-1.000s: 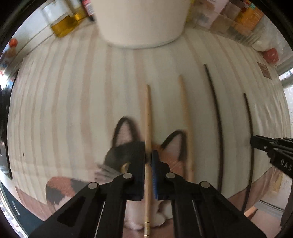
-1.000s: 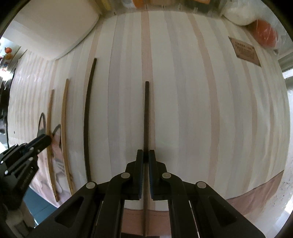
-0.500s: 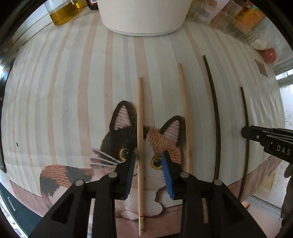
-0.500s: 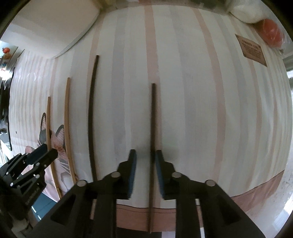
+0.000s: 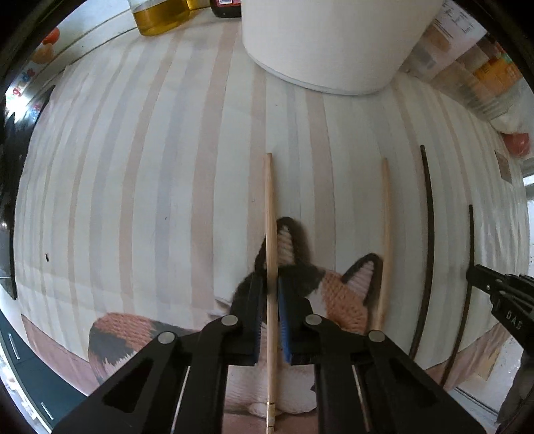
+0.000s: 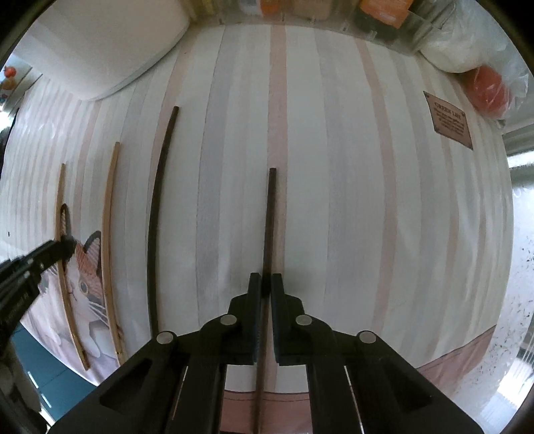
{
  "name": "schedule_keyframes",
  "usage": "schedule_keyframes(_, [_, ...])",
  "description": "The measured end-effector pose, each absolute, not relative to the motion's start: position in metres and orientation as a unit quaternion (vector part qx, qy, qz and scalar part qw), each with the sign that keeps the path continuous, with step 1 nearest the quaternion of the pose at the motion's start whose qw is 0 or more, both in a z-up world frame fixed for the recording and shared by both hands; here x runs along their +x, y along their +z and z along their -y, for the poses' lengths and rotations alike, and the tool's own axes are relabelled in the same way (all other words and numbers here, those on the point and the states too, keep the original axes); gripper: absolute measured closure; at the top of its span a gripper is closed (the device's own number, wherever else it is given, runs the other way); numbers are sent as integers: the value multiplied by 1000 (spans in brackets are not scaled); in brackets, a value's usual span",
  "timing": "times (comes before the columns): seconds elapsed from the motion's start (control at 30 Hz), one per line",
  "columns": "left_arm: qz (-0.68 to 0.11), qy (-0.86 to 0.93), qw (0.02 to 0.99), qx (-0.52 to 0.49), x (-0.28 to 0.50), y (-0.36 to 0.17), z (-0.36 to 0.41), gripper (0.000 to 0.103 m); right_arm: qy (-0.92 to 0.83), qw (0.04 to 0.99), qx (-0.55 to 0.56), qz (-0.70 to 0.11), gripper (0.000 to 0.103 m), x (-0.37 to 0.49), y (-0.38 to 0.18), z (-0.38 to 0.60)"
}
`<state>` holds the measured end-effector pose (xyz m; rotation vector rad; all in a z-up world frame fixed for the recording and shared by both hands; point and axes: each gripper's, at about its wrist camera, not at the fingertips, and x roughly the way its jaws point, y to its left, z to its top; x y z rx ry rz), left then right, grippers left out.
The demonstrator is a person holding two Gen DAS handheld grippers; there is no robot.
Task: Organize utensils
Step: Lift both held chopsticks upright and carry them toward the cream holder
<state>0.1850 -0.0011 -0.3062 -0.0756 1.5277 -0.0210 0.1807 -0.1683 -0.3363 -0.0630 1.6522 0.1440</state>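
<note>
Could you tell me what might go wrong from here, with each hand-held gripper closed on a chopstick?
1. The left hand-held gripper pinches the light wooden chopstick partway along its length, so the long front may droop or swivel when lifted.
2. The right hand-held gripper grips the dark chopstick similarly; this thin stick could slip between the pads.
3. Bringing either stick inward could knock the loose light chopstick or loose dark chopstick lying between them.

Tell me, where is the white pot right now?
The white pot stands at the far edge of the striped mat, top centre of the left wrist view, right of the oil jar; in the right wrist view it fills the top-left corner.
</note>
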Motion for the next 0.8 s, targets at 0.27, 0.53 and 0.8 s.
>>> schedule_keyframes(0.27, [-696,-18,717,-17,192,-296,-9,90,64,663,-23,-746,97,195,-340,184])
schedule_keyframes(0.53, [-687,-21,726,13,200,-305,5,95,65,665,-50,-742,97,210,-342,168])
schedule_keyframes(0.8, [-680,-21,733,24,195,-309,24,99,65,679,-57,-729,97,207,-335,160])
